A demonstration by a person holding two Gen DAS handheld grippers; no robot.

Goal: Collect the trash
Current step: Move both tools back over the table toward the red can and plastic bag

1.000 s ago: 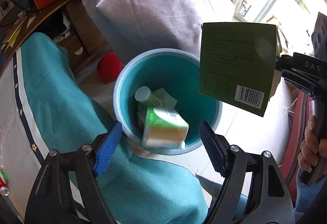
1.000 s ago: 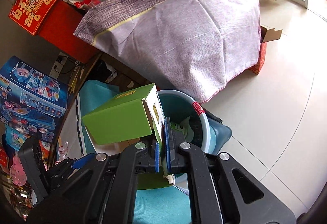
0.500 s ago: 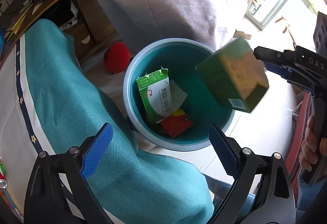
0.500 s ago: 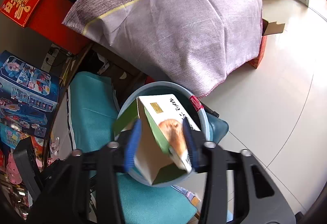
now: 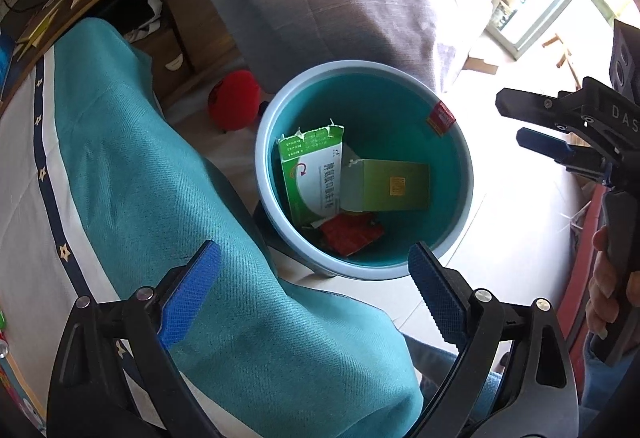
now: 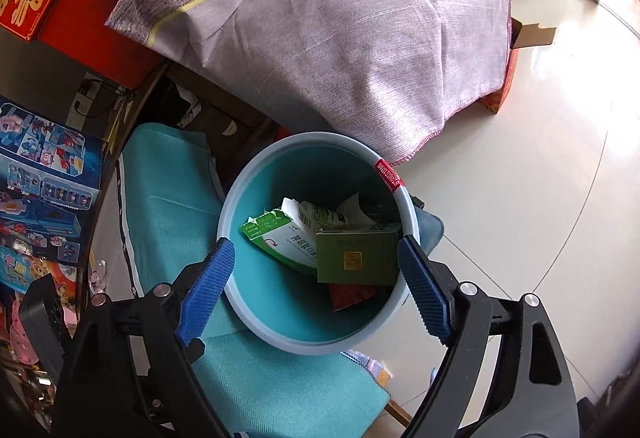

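The teal cloth lies at the left. Right of it stands the bin, holding a green-and-white carton, the olive box and a red wrapper. The left gripper hangs spread wide, empty. The right gripper is likewise spread apart, empty, above the bin.

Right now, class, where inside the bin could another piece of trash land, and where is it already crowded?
The teal bin has bare floor on its left, between the wall and the white-green carton. The right is crowded: the olive box overlaps that carton and a red wrapper.
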